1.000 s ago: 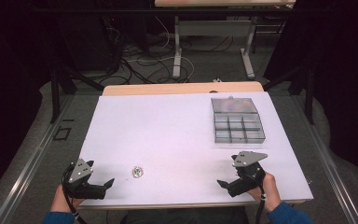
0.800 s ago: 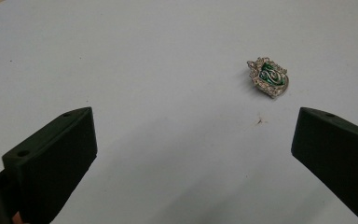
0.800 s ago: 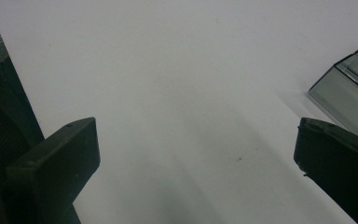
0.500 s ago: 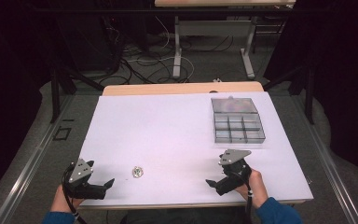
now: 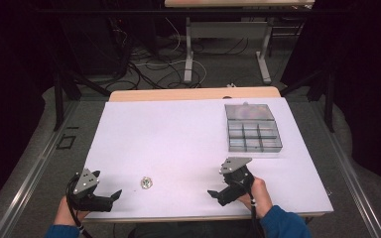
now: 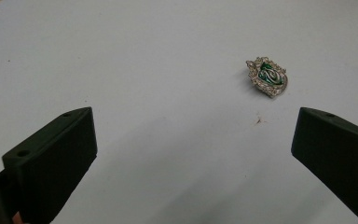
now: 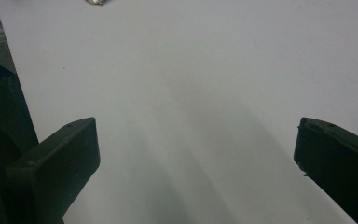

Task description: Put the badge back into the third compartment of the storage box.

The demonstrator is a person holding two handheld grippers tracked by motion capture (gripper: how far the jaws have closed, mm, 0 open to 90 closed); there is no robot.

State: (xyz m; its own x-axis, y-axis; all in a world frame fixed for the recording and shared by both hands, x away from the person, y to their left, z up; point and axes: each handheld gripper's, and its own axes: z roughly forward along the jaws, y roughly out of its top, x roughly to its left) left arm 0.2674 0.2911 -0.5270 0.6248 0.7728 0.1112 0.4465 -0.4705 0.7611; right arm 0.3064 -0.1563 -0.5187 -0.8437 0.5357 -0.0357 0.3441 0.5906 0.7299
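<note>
Small silver crest-shaped badge with green enamel centre lying flat on a white counter.
It sits between the left gripper and right gripper, nearer the left; both grippers' jaws gape wide, holding nothing.

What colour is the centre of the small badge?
Green, inside a silvery frame; the badge shows best in the left gripper view.

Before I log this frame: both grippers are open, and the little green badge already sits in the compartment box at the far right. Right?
Not quite. The green badge lies on the white table between the left gripper and right gripper, not in the compartment box, as the high view shows. Both grippers are open.
</note>
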